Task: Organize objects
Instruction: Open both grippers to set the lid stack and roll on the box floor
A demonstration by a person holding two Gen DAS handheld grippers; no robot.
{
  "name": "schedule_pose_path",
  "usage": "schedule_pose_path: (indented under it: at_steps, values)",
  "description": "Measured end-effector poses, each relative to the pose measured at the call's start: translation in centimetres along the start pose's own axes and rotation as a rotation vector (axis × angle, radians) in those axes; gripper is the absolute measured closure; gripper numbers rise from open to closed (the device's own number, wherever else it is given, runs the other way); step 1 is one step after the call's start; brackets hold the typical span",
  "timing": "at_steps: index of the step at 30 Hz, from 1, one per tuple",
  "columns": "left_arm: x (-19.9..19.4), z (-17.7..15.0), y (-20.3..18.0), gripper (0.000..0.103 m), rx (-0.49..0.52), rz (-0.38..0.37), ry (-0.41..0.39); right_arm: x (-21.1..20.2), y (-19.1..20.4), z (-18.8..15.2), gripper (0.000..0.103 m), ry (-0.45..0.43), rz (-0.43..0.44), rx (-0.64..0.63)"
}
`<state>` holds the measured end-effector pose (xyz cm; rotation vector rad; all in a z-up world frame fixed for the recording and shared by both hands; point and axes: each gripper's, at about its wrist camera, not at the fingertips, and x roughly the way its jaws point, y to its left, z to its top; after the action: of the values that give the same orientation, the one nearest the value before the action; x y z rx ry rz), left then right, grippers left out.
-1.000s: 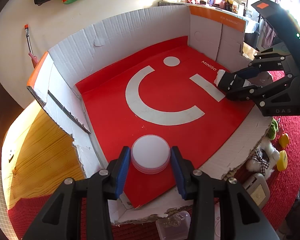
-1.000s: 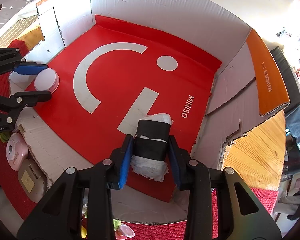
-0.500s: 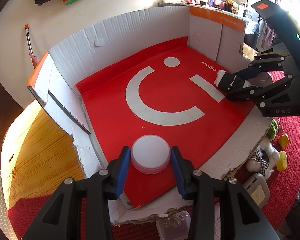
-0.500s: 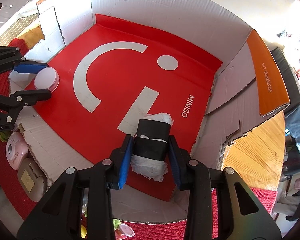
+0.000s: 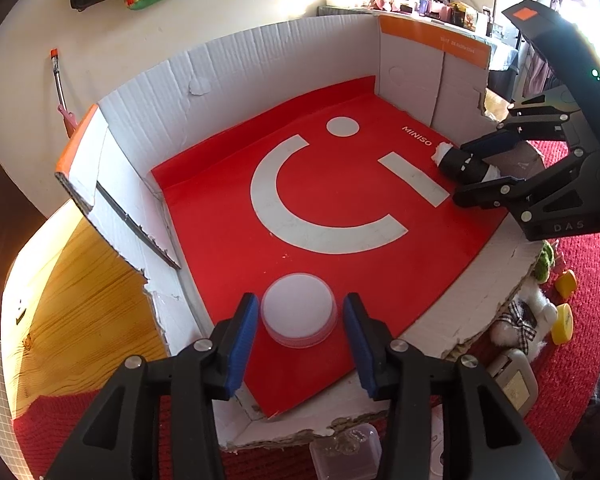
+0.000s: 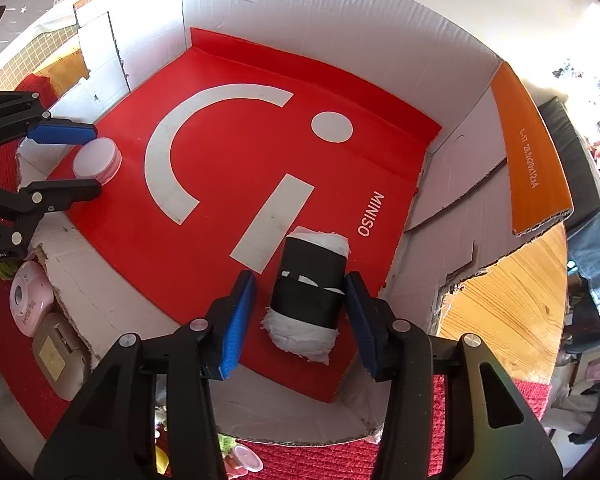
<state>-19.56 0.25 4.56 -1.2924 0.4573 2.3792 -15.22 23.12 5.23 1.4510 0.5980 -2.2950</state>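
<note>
A white round lidded container (image 5: pixel 299 311) lies on the red floor of the cardboard box (image 5: pixel 260 64), at its near edge. My left gripper (image 5: pixel 299 330) is open around it, with a gap on each side. A black roll with white paper ends (image 6: pixel 310 293) lies on the red floor near the MINISO print. My right gripper (image 6: pixel 300 314) is open around it, not touching. Each gripper shows in the other's view: the right one (image 5: pixel 485 168) around the roll (image 5: pixel 462 164), the left one (image 6: pixel 70 162) around the container (image 6: pixel 97 159).
The box has white corrugated walls (image 6: pixel 340 12) with orange flap edges (image 6: pixel 534 168). It stands on a wooden table (image 5: pixel 80 304) with a red mat (image 5: pixel 580 280). Small toys (image 5: pixel 532 316), a pink device (image 6: pixel 30 298), a beige case (image 6: pixel 58 356) and a clear plastic box (image 5: pixel 346 454) lie outside the front edge.
Both grippers have opened. The left jaws have let go of the white container and the right jaws have let go of the black roll; both objects lie on the red floor.
</note>
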Motion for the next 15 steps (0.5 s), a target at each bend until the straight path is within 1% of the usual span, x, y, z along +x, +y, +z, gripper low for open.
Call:
schedule_pose_path:
  at_steps: [2,8,10,12,14,15]
  values:
    - [0.2,0.2,-0.1,0.053,-0.002,-0.001,-0.001,-0.2,0.0,-0.5,0.055,-0.001,0.006,0.001]
    - [0.3,0.4,-0.1,0.052,-0.01,-0.003,-0.005,-1.0,0.0,-2.3,0.054,-0.005,0.007,0.006]
    - [0.3,0.5,0.0,0.052,-0.018,-0.008,-0.009,-1.4,-0.1,-2.9,0.053,-0.01,0.004,0.011]
    - [0.2,0.5,0.0,0.049,-0.026,-0.014,-0.015,-1.8,-0.2,-3.6,0.048,-0.018,0.008,0.02]
    - [-0.1,0.6,-0.1,0.041,-0.031,-0.01,-0.029,-2.4,-0.1,-4.4,0.044,-0.03,0.005,0.026]
    - [-0.2,0.6,-0.1,0.039,-0.032,-0.004,-0.035,-2.7,-0.1,-4.6,0.042,-0.035,0.003,0.027]
